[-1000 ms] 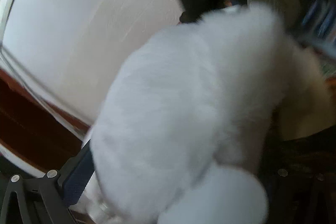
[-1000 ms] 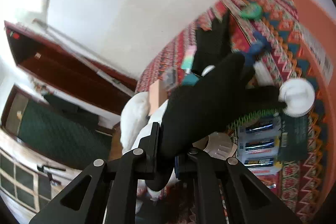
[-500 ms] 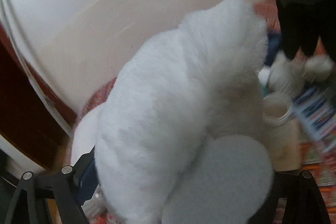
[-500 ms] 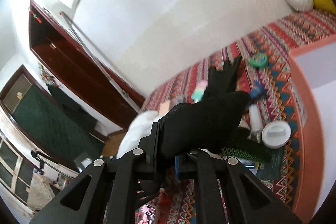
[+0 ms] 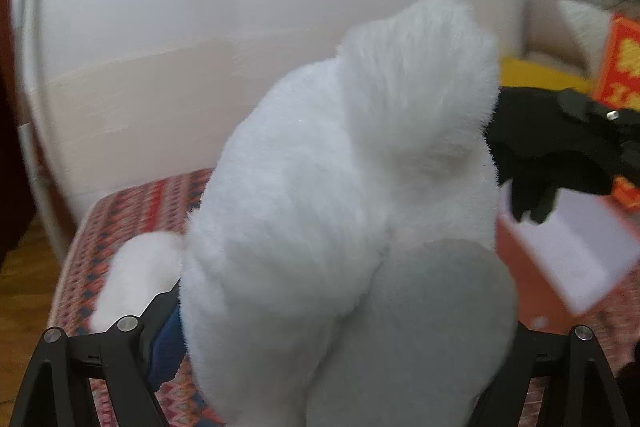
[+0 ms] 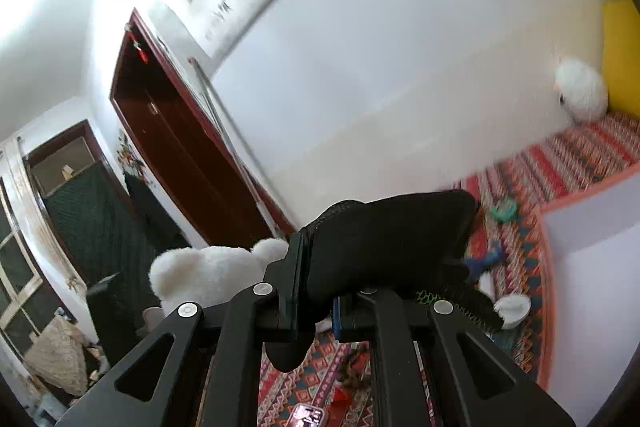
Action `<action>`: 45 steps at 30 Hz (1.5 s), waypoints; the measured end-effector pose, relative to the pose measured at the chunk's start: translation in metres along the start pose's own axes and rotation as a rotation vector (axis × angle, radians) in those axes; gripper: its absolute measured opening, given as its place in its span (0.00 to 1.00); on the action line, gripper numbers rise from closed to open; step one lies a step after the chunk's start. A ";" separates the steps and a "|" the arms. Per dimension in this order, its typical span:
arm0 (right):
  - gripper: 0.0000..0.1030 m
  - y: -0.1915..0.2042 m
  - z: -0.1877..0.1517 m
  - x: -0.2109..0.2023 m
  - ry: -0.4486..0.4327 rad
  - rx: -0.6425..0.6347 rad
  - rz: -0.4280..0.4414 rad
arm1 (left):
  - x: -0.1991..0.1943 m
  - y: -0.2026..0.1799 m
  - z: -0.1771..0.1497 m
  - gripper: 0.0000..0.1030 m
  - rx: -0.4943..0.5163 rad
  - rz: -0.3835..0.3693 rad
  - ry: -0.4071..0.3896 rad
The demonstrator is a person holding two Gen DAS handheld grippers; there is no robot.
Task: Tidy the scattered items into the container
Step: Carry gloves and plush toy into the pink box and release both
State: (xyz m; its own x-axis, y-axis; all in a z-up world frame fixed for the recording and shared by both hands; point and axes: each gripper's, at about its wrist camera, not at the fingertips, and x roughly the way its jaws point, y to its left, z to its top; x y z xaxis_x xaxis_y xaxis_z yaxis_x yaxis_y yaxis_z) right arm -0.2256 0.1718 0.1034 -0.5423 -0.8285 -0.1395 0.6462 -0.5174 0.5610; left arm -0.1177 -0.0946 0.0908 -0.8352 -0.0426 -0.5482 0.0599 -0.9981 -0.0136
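Left hand-held gripper (image 5: 340, 367): clenched on a white plush toy (image 5: 344, 211), which fills most of the left wrist view; fingertips hidden behind the fur. The toy is lifted above a patterned cloth (image 5: 132, 211).

Right hand-held gripper (image 6: 320, 311): clenched on a black plush toy (image 6: 392, 247), held up above the cloth, its body running forward from the jaws.

Container (image 6: 592, 291): orange-walled box with a pale inside, open at the top, resting on the cloth. In the left wrist view the black toy hangs just above its near rim.

Items on the cloth beside the container, right wrist view: a white round lid (image 6: 514, 309) nearest, a blue item (image 6: 486, 261) beyond it, then a green round item (image 6: 504, 211). Each is blurred; kind not clear.

Further from the container: a second white plush (image 6: 582, 95) against a white wall (image 6: 380, 75), next to a yellow cushion (image 6: 622, 55).

Left of the wall: a dark red door (image 6: 188, 151).
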 end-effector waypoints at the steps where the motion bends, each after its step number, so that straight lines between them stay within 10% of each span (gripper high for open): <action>1: 0.11 0.006 0.004 -0.013 -0.026 -0.013 -0.006 | -0.005 -0.009 0.004 0.85 0.002 -0.031 -0.002; 13: 0.11 0.025 0.053 -0.187 -0.383 -0.083 -0.173 | 0.016 -0.133 0.053 0.85 0.156 -0.308 0.082; 24: 0.16 -0.081 0.046 -0.223 -0.378 0.144 -0.491 | 0.114 -0.269 0.036 0.87 0.317 -0.495 0.363; 26: 0.39 -0.115 0.040 -0.209 -0.344 0.238 -0.548 | 0.145 -0.283 0.035 0.90 0.329 -0.483 0.434; 28: 1.00 -0.151 0.033 -0.194 -0.291 0.332 -0.576 | 0.176 -0.292 0.039 0.91 0.326 -0.402 0.461; 33: 1.00 -0.200 0.022 -0.179 -0.211 0.499 -0.503 | 0.199 -0.290 0.066 0.90 0.321 -0.229 0.365; 45: 1.00 -0.155 0.030 -0.170 -0.236 0.392 -0.441 | 0.161 -0.204 0.096 0.92 0.213 -0.187 0.251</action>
State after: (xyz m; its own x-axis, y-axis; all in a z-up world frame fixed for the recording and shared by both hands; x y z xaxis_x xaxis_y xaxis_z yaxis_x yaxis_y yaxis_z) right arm -0.2492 0.3995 0.0649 -0.8451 -0.4632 -0.2670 0.1149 -0.6451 0.7554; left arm -0.3170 0.0982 0.0856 -0.6592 0.1270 -0.7411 -0.2182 -0.9755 0.0268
